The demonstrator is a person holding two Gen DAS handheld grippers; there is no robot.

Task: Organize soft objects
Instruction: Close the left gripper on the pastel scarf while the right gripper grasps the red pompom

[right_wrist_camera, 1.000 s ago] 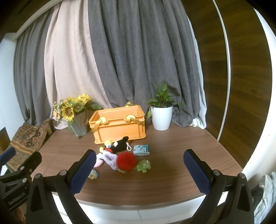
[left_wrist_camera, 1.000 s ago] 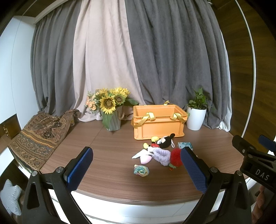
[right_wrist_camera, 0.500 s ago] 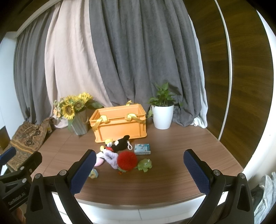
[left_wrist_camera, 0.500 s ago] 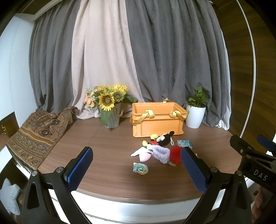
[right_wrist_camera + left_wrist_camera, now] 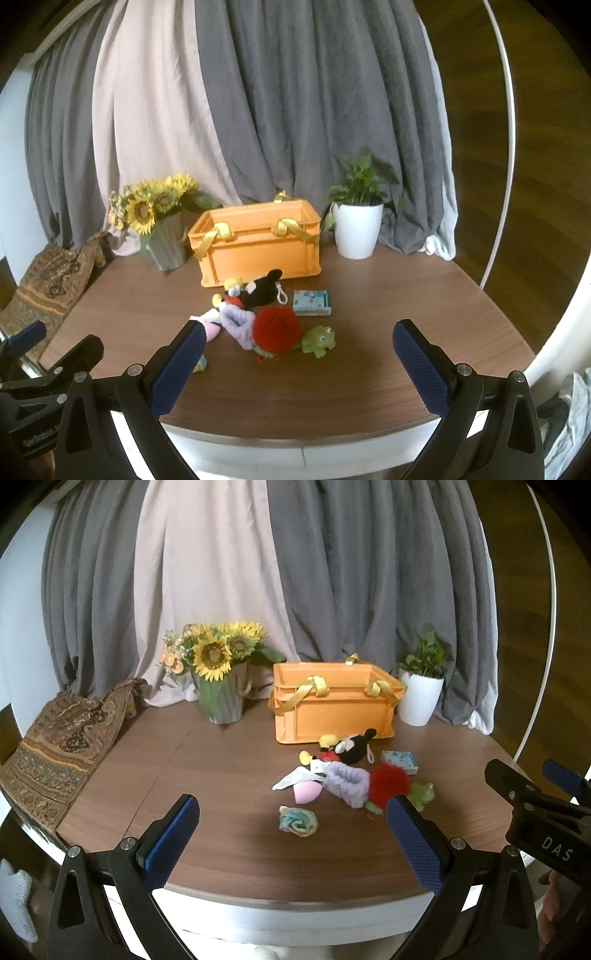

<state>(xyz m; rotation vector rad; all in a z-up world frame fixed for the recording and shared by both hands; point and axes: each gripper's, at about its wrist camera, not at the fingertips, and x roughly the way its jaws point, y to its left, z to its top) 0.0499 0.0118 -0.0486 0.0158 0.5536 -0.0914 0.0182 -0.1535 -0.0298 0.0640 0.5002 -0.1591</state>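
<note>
two tools spread wide, edging in on an untouched pile

both tools sit low at the near edge of the surface (image 5: 229, 775), side by side and pointing forward at the toys. the left tool (image 5: 291, 840) has its blue pads far apart with nothing between them; the right tool (image 5: 299, 363) is spread just as wide and equally bare. in the left view the right tool's black frame shows at the right edge, so the two are close neighbours.

over the last second the toys and the orange crate (image 5: 334, 707) have grown a little larger and slid lower in both views, which reads as both tools drifting forward and tipping slightly down. nothing on the surface has shifted. that suggests the approach is only beginning and no sorting is done.

the soft things lie in a loose heap just in front of the crate: a black mouse plush (image 5: 264, 290), a lilac fuzzy band (image 5: 349, 788), a red pompom (image 5: 275, 328), a green frog (image 5: 319, 339), a pink piece (image 5: 306, 794) and, a bit apart toward the tools, a small pastel bundle (image 5: 298, 820). a small patterned packet (image 5: 312, 302) rests beside the heap. the crate's inside is hidden from here.

behind stand a sunflower vase (image 5: 221, 696), a potted plant (image 5: 356, 229) and curtains (image 5: 207, 572).
</note>
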